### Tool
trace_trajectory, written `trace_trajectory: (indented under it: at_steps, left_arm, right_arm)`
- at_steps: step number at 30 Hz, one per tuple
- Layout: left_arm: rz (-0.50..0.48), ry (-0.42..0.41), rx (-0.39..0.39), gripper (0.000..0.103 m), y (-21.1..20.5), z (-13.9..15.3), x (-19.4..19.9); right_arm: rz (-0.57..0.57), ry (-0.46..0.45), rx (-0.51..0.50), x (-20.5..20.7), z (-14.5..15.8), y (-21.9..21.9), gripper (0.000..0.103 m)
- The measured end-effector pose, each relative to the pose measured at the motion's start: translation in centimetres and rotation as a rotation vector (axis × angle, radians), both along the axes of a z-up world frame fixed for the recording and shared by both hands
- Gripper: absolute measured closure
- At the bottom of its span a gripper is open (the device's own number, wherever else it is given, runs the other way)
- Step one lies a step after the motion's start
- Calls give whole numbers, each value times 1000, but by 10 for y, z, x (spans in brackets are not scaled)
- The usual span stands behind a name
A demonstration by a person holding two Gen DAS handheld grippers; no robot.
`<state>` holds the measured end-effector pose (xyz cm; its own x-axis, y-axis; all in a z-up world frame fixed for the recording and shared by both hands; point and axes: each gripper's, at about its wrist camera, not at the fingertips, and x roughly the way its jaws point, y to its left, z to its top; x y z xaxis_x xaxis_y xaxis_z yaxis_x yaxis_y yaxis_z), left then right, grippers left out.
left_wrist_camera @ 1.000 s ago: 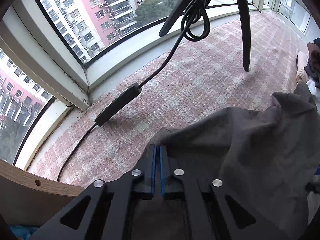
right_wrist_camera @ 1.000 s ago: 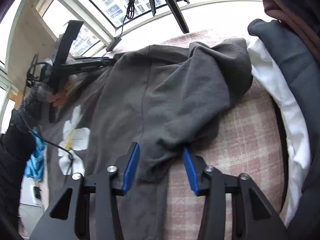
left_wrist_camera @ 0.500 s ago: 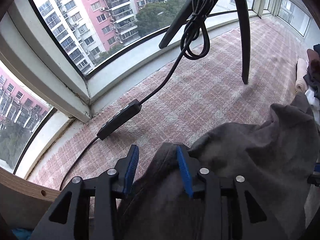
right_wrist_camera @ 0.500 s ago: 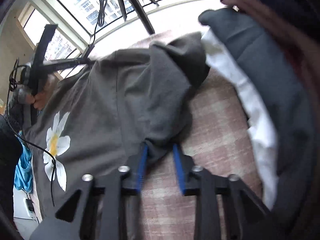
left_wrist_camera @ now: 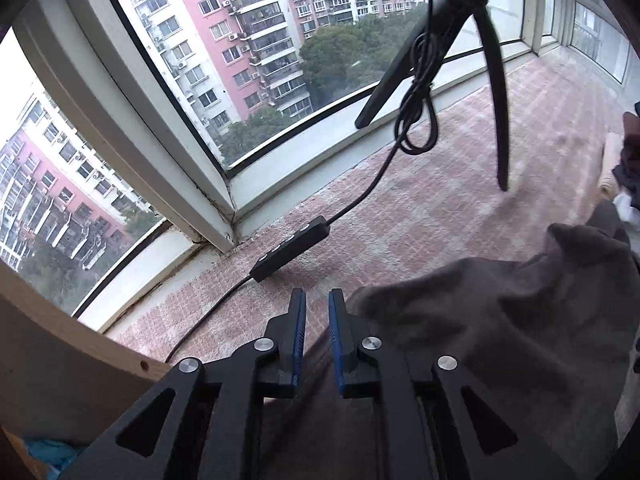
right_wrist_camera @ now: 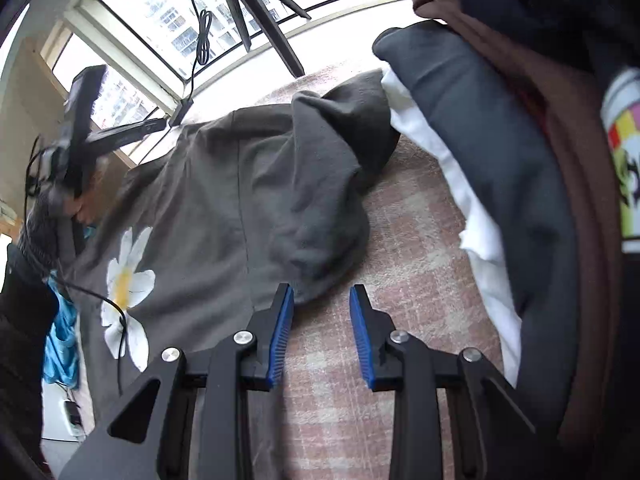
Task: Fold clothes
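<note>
A dark grey sweatshirt [right_wrist_camera: 248, 200] with a white daisy print [right_wrist_camera: 128, 280] lies spread on the pink checked rug [right_wrist_camera: 400, 248], one sleeve folded across its body. My right gripper [right_wrist_camera: 322, 300] hovers open over the rug, and the sleeve's end just touches its left finger. In the left wrist view the grey sweatshirt [left_wrist_camera: 500, 340] lies to the right and below. My left gripper [left_wrist_camera: 317, 308] is lifted off it, its jaws closing to a narrow gap with no cloth pinched. The right wrist view shows the left gripper [right_wrist_camera: 156, 124] in a person's hand.
A black tripod [left_wrist_camera: 496, 100] stands on the rug by the curved window. Its cable with an inline controller [left_wrist_camera: 290, 248] trails along the sill. A pile of dark, brown and white clothes [right_wrist_camera: 500, 160] lies right of the sweatshirt. A wooden board [left_wrist_camera: 60, 352] borders the left.
My left gripper let go of the sweatshirt's edge, rose, and its jaws opened and then narrowed. My right gripper's jaws widened, and the sleeve end now lies free beside its left finger.
</note>
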<state>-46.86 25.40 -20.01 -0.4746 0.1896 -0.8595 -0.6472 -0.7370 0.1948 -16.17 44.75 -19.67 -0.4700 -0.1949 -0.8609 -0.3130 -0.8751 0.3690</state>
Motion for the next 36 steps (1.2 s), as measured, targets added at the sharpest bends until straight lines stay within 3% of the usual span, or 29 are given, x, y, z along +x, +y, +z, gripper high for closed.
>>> trace_trajectory:
  at_steps: [3, 9, 12, 15, 20, 23, 28, 32, 36]
  left_arm:
    - [14, -31, 61, 86, -28, 26, 14]
    - [96, -55, 157, 82, -121, 63, 100]
    - [206, -43, 157, 81, -169, 46, 124]
    - [340, -39, 146, 80, -232, 49, 163]
    - [554, -49, 116, 75, -352, 89, 262]
    - [622, -108, 134, 72, -399, 90, 315]
    - [637, -225, 189, 72, -431, 47, 401]
    - [519, -278, 131, 72, -413, 10, 453]
    - [377, -342, 218, 72, -364, -4, 482]
  right_arm:
    - [45, 18, 2, 2, 7, -10, 74]
    - [185, 5, -14, 28, 15, -28, 74]
    - [204, 0, -30, 46, 20, -27, 74]
    - [218, 0, -70, 63, 27, -22, 74]
    - [208, -5, -71, 109, 46, -18, 74]
    - [204, -13, -48, 152, 57, -25, 74]
    - [177, -66, -8, 226, 50, -60, 74]
    - [165, -109, 35, 267, 44, -95, 74]
    - [200, -66, 134, 272, 71, -111, 74]
